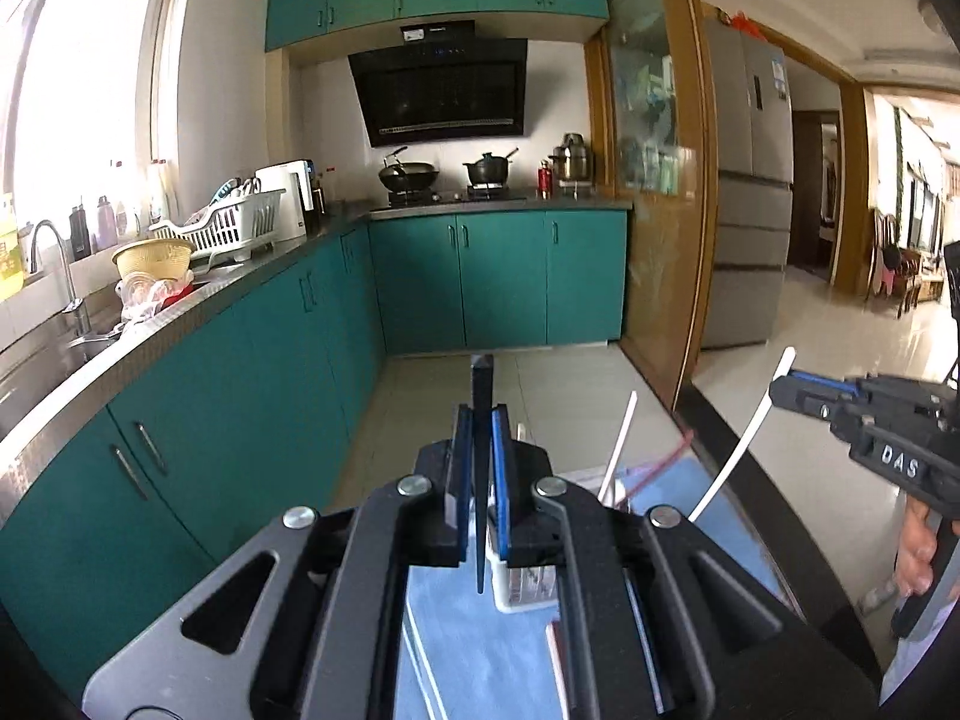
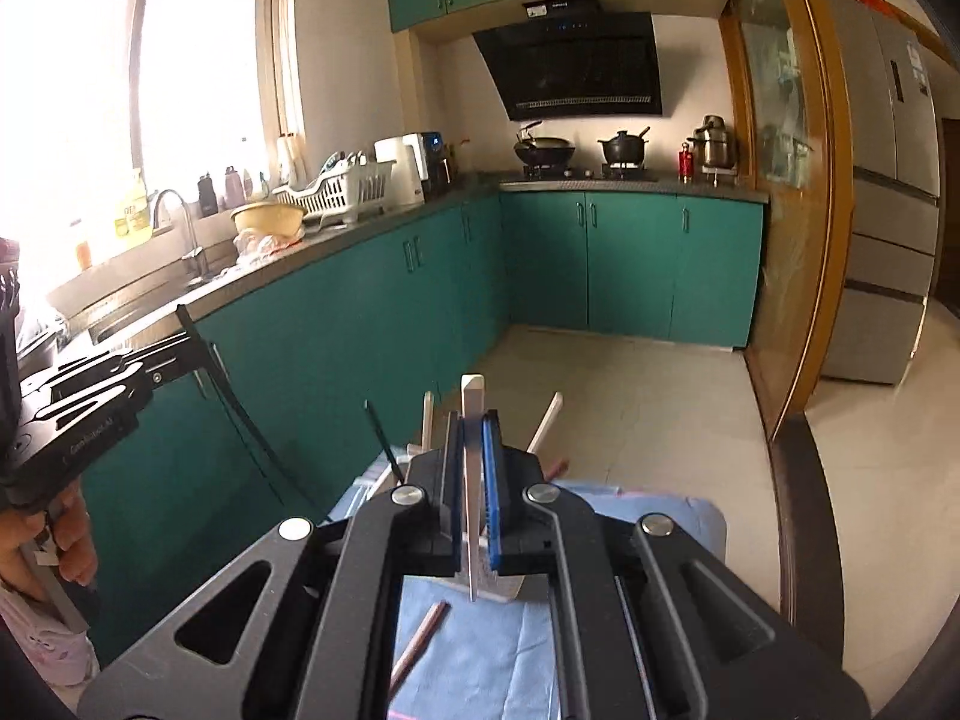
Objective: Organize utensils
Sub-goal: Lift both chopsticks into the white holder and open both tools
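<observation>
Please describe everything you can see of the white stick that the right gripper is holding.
The white stick is a long, thin, flat-looking piece, probably plastic, plain white with a squared upper end. It is pinched between the blue pads of the right gripper, which is shut on it. It stands nearly upright, sticking out above and below the pads. In the left wrist view it curves slightly, so it seems to bend. Nothing else touches it.
</observation>
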Motion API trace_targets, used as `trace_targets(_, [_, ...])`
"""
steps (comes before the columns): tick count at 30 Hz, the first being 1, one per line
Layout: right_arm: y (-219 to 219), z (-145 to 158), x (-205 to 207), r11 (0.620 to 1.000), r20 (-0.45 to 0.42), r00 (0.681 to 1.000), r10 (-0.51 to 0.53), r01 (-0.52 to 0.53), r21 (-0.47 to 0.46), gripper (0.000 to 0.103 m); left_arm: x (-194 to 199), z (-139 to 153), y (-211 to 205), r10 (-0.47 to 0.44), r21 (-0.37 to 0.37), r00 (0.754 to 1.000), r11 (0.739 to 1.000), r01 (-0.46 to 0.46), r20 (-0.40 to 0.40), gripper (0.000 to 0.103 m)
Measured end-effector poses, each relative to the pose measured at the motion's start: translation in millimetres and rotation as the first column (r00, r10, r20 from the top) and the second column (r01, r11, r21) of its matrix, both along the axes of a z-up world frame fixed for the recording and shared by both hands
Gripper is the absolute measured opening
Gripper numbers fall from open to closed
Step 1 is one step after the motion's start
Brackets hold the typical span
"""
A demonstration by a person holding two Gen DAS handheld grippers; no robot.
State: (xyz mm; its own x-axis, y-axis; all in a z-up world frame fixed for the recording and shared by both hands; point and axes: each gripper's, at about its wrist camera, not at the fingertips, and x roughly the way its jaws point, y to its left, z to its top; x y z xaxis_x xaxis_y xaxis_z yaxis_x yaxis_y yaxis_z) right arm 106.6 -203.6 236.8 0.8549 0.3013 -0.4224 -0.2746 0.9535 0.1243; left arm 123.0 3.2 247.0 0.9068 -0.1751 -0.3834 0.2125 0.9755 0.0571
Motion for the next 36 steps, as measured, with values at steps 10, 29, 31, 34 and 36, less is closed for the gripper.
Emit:
trace_targets(10, [-4,38,30,0.992,0.118,0.993,-0.022,0.007,0.125,0.007,34,12,-9,0.034,-0.122,0.997,0.992,-0.025,0.072,0.006])
trace_targets(29, [42,-68,100,0.999,-0.012,0.999,-0.034,0.034,-0.01,0.007,96,-90,-16,0.058,-0.139,0.995,0.988,-0.069,-0.083,0.006])
trace_targets(31, [44,-78,104,0.999,-0.028,0.999,-0.035,0.034,-0.029,0.007,98,-96,-14,0.061,-0.131,0.994,0.989,-0.073,-0.092,0.006])
trace_targets(34, [46,-85,107,0.999,-0.045,0.998,-0.038,0.036,-0.027,0.007,98,-101,-12,0.063,-0.121,0.993,0.99,-0.075,-0.099,0.007])
trace_targets(36, [45,-87,108,0.999,-0.056,0.998,-0.04,0.038,-0.021,0.007,96,-102,-13,0.074,-0.109,0.992,0.99,-0.086,-0.103,0.007])
